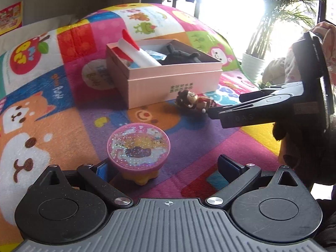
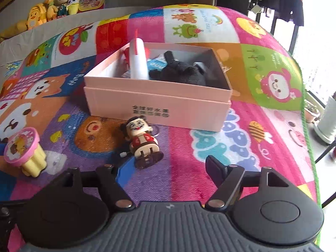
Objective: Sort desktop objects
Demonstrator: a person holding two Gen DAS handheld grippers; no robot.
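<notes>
While both hand-held grippers are hovering low over the colourful cartoon play mat (image 2: 210, 142) that is covering the surface, neither one is gripping anything. The left hand-held gripper (image 1: 166, 168) is standing with its jaws spread wide, and the pink-topped toy stool (image 1: 138, 147) on yellow legs is sitting upright on the mat between them, closer to the left finger (image 1: 103, 171); whether that finger is touching it I cannot tell. The right hand-held gripper (image 2: 166, 168) is standing with its jaws apart too, and the wind-up figurine (image 2: 142, 142) in a red top is lying on its back on the mat just ahead of the gap, nearer its left finger, with no pad pressing on it. In the left wrist view the right hand-held gripper (image 1: 212, 113) is reaching in from the right edge, its tips just beside the figurine's (image 1: 193, 103) feet.

Behind both toys the pink cardboard box (image 2: 159, 105) is sitting open on the mat, with printed characters on its front wall. Inside it a white tube with a red end (image 2: 137, 63) is leaning against the left wall, and a dark plush toy (image 2: 182, 71) is lying beside it. Plush toys (image 2: 52, 4) are lining the far back left, and a potted palm (image 1: 273, 31) is standing by the bright window.
</notes>
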